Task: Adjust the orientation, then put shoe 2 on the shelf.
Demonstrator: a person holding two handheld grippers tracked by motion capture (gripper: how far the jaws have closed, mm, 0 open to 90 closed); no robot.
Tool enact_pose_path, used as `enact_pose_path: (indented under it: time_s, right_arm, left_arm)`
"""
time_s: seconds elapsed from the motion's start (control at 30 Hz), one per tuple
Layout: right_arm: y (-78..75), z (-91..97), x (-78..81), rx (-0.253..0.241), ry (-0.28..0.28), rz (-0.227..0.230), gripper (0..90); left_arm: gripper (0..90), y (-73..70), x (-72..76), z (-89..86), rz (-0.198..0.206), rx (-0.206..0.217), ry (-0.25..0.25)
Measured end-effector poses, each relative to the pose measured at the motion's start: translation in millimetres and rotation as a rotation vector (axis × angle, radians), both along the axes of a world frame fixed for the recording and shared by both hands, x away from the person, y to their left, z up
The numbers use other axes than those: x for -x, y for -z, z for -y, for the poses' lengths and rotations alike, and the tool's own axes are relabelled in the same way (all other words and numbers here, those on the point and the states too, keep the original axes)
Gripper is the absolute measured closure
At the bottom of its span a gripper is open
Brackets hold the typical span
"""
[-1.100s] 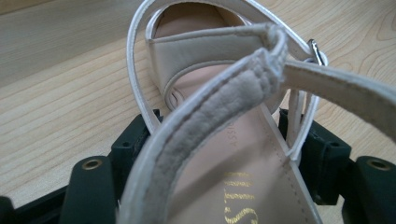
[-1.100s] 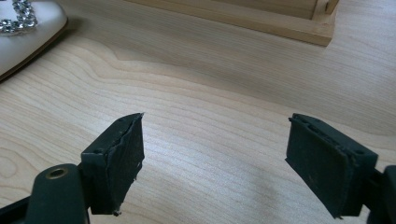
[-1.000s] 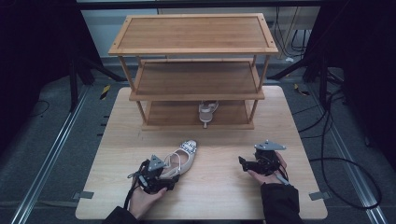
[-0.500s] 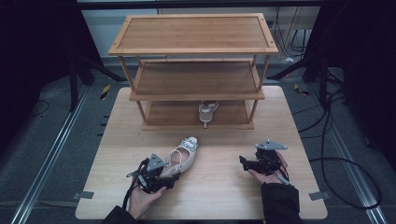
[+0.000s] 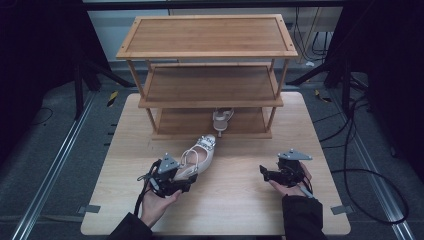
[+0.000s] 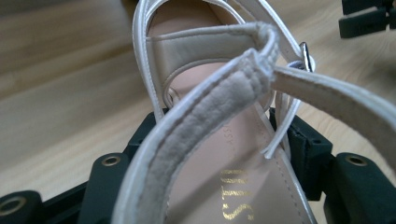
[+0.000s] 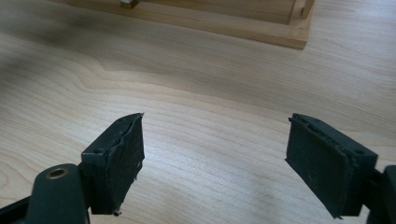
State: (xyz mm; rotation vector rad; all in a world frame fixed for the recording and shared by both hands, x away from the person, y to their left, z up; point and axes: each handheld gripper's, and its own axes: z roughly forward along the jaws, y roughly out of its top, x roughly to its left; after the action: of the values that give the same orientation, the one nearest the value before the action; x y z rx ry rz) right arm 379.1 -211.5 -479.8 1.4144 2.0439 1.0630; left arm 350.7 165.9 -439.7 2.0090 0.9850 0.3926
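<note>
We're looking down at a light wooden table (image 5: 240, 210) with a three-tier wooden shoe rack (image 5: 207, 75) standing at the far end. One pale strappy sandal (image 5: 222, 120) is sitting on the rack's bottom shelf. Closer in, the left gripper (image 5: 172, 175) is clamping the heel end of a matching beige sandal (image 5: 200, 155), its jaws having just been closing on it, with the toe pointing toward the rack. The right gripper (image 5: 265, 172) is resting near the table's right side, well apart from the shoe.
</note>
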Motion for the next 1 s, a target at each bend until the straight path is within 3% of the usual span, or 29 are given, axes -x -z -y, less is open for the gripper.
enact_pose_path:
  time_s: [0.3,0.63,1.0]
  right_arm:
    - [0.7,7.2,-1.9,-0.002,0.024,0.001,19.6]
    - [1.6,11.4,-1.7,0.005,0.021,0.009,19.5]
    - [3.0,13.6,-1.4,0.014,0.014,0.011,19.5]
  left_arm:
    - [39.8,-15.0,-24.3,24.6,0.018,0.009,0.004]
    - [39.7,-25.4,-48.3,67.2,0.037,0.007,0.017]
    - [39.7,-17.9,-75.3,113.7,0.040,-0.017,0.022]
